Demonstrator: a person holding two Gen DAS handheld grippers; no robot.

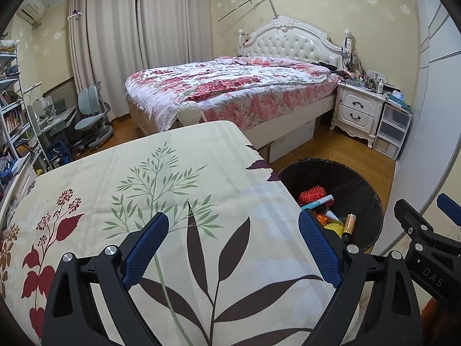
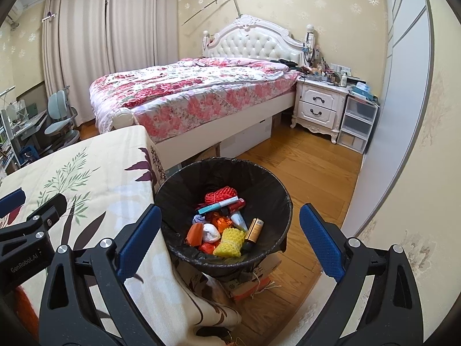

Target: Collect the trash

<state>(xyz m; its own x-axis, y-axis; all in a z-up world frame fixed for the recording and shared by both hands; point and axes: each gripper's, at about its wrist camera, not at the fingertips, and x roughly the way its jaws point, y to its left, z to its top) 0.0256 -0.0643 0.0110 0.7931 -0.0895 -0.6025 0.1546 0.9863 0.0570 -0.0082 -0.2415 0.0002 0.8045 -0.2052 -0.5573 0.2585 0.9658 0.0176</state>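
Observation:
A round bin with a black bag [image 2: 259, 181] stands on boxes beside the table; it also shows in the left wrist view [image 1: 357, 184]. Inside lie a red net [image 2: 220, 194], a teal tube [image 2: 217, 205], a yellow foam net [image 2: 229, 242], a brown bottle [image 2: 253, 230] and other scraps. My right gripper [image 2: 229, 245] is open and empty, held above the bin. My left gripper [image 1: 233, 245] is open and empty above the table's leaf-patterned cloth [image 1: 161, 190], left of the bin. The right gripper's body [image 1: 423, 236] shows at the left view's right edge.
A bed with a floral quilt [image 2: 196, 92] stands behind the table. A white nightstand [image 2: 319, 106] and plastic drawers [image 2: 357, 127] are at the back right. A wardrobe wall [image 2: 403, 115] closes the right side. A desk and chair [image 1: 92, 118] are at the back left.

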